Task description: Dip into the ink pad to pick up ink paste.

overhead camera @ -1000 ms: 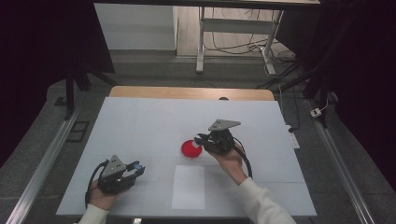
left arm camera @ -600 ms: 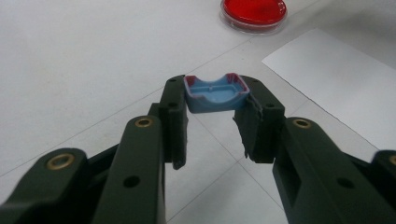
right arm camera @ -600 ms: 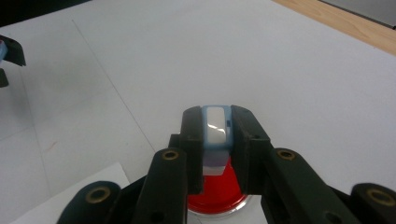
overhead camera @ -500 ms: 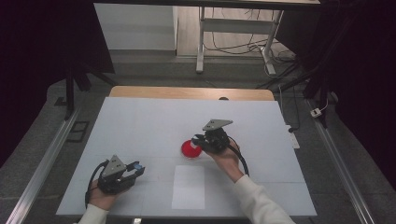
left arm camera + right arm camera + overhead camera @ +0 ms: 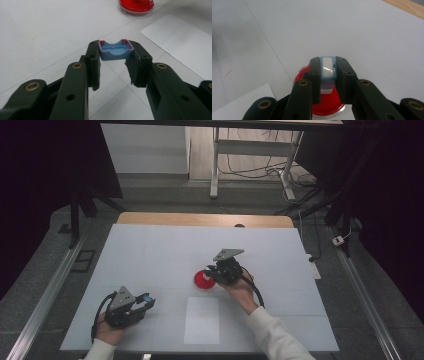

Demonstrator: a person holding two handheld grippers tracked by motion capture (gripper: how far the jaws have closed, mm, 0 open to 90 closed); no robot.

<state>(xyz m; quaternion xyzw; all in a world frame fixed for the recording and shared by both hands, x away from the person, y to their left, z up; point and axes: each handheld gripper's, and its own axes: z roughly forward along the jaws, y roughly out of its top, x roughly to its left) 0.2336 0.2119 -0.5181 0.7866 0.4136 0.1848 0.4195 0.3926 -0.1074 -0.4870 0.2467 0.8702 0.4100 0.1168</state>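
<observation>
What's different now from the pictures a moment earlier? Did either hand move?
The right gripper, shut on a small pale blue and white piece, slid a little toward the person and toward their left, ending above the round red dish. Nothing was picked up or let go. The left gripper stayed put, still clamped on its small blue cap; the dish and the white paper sheet did not move.

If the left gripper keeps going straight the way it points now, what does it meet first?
Probably the red dish, though it sits a little right of the line; bare table lies between. The left gripper is shut on a small blue cap. Depth is uncertain.
</observation>
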